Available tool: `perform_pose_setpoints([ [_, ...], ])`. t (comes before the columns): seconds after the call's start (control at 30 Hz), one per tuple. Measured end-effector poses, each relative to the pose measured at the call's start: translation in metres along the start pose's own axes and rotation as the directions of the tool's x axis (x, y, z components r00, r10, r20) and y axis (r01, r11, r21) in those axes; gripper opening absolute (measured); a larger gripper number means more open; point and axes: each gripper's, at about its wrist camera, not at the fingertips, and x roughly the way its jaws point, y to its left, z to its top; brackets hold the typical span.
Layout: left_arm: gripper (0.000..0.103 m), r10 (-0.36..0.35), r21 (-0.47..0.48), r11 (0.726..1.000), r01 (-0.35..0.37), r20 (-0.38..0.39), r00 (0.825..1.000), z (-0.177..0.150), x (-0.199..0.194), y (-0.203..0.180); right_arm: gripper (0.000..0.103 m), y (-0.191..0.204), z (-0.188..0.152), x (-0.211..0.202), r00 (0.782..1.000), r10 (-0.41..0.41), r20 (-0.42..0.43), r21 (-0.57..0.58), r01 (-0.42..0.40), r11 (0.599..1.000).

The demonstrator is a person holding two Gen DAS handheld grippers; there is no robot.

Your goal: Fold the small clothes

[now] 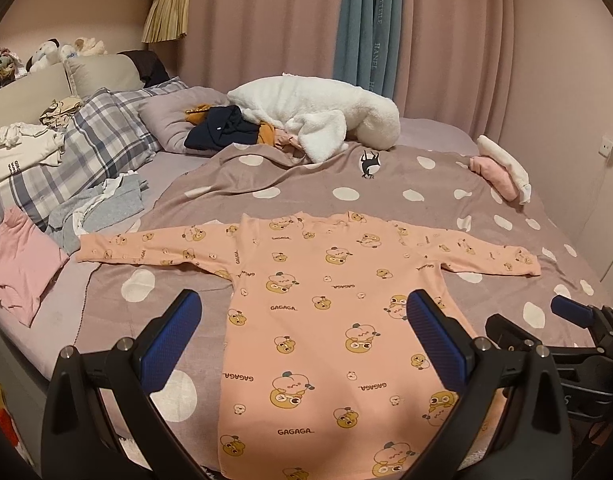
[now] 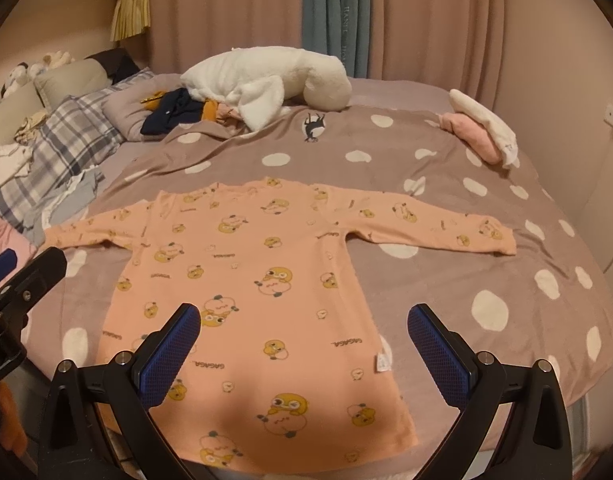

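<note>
A small peach long-sleeved shirt (image 1: pixel 326 304) printed with yellow cartoon figures lies flat on the bed, both sleeves spread out sideways, hem toward me. The same shirt (image 2: pixel 258 288) fills the middle of the right wrist view. My left gripper (image 1: pixel 304 304) hovers open above the shirt's lower body, blue pads wide apart, nothing between them. My right gripper (image 2: pixel 304 316) is open too, over the shirt's lower right part. The right gripper's blue finger (image 1: pixel 572 310) shows at the right edge of the left wrist view.
A mauve blanket with white dots (image 1: pixel 386 196) covers the bed. At the far side lie a white plush toy (image 1: pixel 322 116), dark and orange clothes (image 1: pixel 222 130) and a pink and white bundle (image 1: pixel 502 172). Plaid pillow (image 1: pixel 90 140), grey clothes (image 1: pixel 102 208) and a pink garment (image 1: pixel 22 264) lie left.
</note>
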Motion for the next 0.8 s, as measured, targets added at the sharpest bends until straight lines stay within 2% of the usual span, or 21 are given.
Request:
perform_pose_setpoints([
  [0.8,0.102,-0.003,0.003,1.0,0.003,0.0,1.0,0.0023,-0.0063,-0.0035,0.103,0.0049,-0.0042,-0.0047,1.0,0.003,0.001,-0.028,-0.003,1.0],
])
